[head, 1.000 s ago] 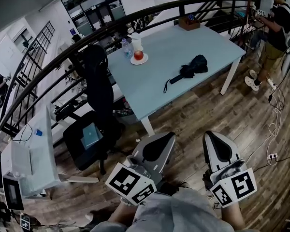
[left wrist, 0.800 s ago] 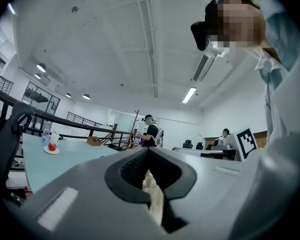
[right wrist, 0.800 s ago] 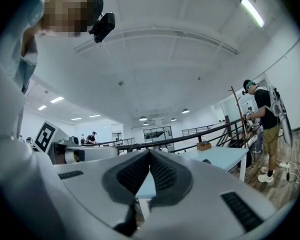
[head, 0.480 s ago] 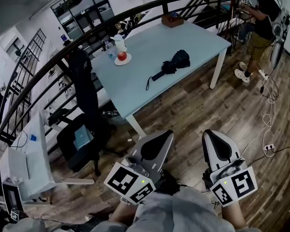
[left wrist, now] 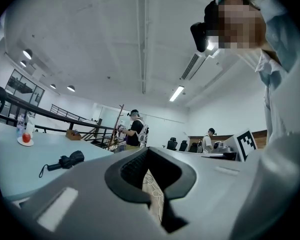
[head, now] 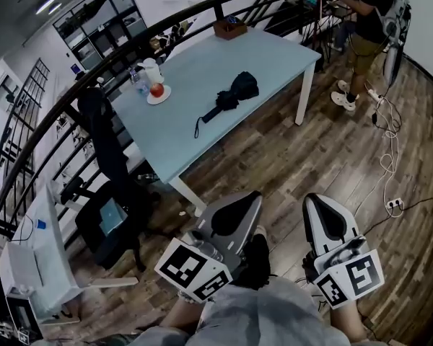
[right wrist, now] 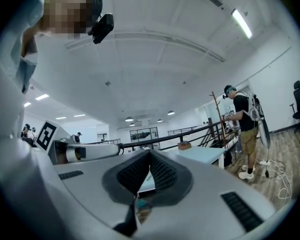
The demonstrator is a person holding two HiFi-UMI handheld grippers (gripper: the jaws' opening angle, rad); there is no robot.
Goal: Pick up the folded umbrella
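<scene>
A black folded umbrella (head: 229, 94) with a wrist strap lies on the light blue table (head: 202, 63), well ahead of me across the wooden floor. Both grippers are held low near my body, side by side, far short of the table. My left gripper (head: 251, 197) is shut with nothing in it, and my right gripper (head: 312, 201) looks shut and empty too. In the left gripper view the umbrella (left wrist: 64, 161) shows small at the left, beyond the shut left gripper (left wrist: 147, 150). In the right gripper view the right gripper (right wrist: 150, 153) has its pads meeting, with the table (right wrist: 205, 154) behind.
A plate with a red item and bottles (head: 156, 89) and a wooden box (head: 229, 27) stand on the table. A black chair (head: 105, 218) stands left of the table, a curved railing (head: 94, 67) behind it. A person (head: 366, 27) stands far right; cables (head: 387, 157) lie on the floor.
The table and umbrella have slid leftward and slightly up in the head view as I moved across the floor. Both grippers keep their places in the view and stay shut.
</scene>
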